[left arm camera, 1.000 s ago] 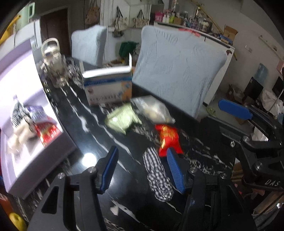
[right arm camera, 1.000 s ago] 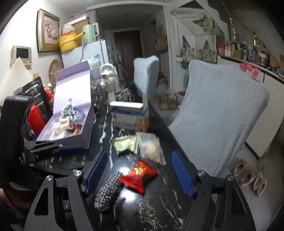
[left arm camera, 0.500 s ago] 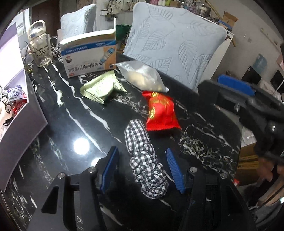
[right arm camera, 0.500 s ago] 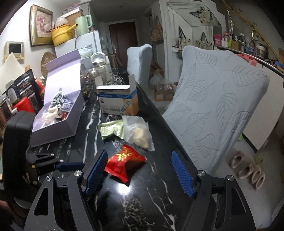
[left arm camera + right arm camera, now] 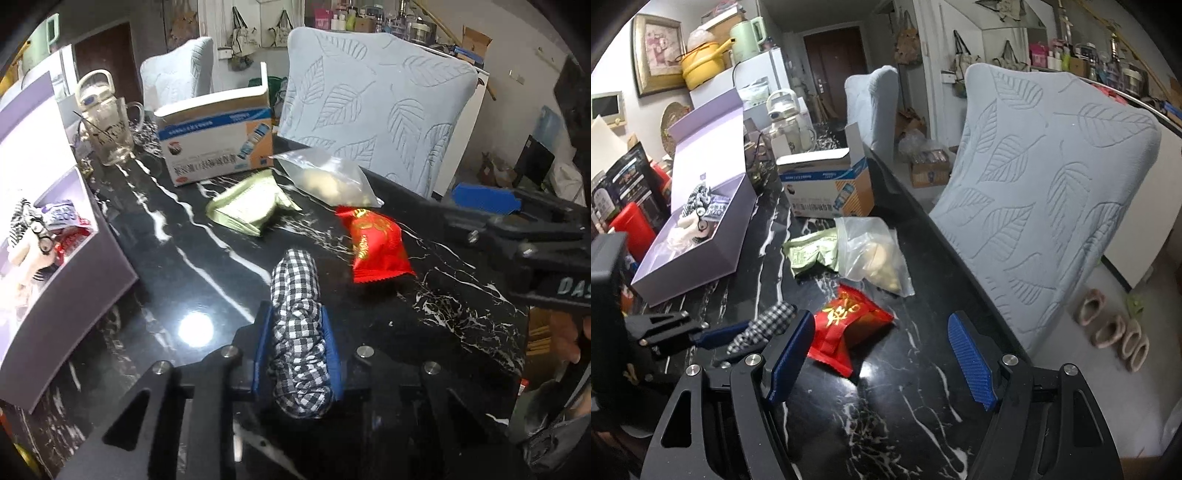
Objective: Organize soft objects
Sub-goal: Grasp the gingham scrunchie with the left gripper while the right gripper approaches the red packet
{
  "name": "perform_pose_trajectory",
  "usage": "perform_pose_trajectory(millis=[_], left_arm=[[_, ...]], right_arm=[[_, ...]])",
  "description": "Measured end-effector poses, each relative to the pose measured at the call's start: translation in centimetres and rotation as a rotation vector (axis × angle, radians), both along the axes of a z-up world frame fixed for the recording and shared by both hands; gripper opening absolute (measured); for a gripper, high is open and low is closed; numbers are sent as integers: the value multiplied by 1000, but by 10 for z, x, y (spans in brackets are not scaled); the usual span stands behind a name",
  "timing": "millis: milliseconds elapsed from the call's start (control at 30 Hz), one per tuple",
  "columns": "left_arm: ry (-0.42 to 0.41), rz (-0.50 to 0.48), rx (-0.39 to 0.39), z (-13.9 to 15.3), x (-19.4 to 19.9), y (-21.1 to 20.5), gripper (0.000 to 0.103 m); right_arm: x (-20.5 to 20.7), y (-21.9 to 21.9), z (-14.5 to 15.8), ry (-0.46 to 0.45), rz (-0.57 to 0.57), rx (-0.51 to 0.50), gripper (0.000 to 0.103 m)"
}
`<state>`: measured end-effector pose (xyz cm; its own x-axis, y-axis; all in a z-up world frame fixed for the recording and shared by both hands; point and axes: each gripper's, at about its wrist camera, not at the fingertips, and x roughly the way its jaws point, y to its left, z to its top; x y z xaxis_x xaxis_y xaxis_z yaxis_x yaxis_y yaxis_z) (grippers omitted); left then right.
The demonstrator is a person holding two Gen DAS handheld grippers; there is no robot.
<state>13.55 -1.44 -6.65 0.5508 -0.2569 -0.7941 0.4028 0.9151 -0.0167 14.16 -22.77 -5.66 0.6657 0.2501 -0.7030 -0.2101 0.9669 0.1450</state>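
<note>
The left gripper (image 5: 295, 343) pinches a checkered cloth roll (image 5: 297, 325) between its blue pads, on the black marble surface (image 5: 207, 258). The roll's long axis runs along the fingers, its free end pointing away toward the red snack packet (image 5: 376, 245). The right gripper (image 5: 879, 354) is spread wide, holding nothing, near the packet.

Home dining room: covered chairs (image 5: 1045, 206), fridge (image 5: 768, 81), slippers (image 5: 1115, 332).

Bare black tabletop (image 5: 207, 280) lay open at ten o'clock toward the lavender box (image 5: 92, 258); the red packet (image 5: 376, 243) crowded one o'clock.
</note>
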Motion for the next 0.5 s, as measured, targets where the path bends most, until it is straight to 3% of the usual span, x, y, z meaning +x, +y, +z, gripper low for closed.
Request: perform_pose_trajectory(millis=[200, 367, 500], left_arm=[[-9, 48, -35, 6, 2, 20, 26], [-63, 99, 10, 7, -2, 33, 26], [-40, 140, -22, 2, 0, 49, 26]], right_arm=[[10, 12, -10, 38, 13, 7, 75], [22, 23, -19, 92, 38, 44, 79], [30, 30, -22, 97, 24, 35, 79]])
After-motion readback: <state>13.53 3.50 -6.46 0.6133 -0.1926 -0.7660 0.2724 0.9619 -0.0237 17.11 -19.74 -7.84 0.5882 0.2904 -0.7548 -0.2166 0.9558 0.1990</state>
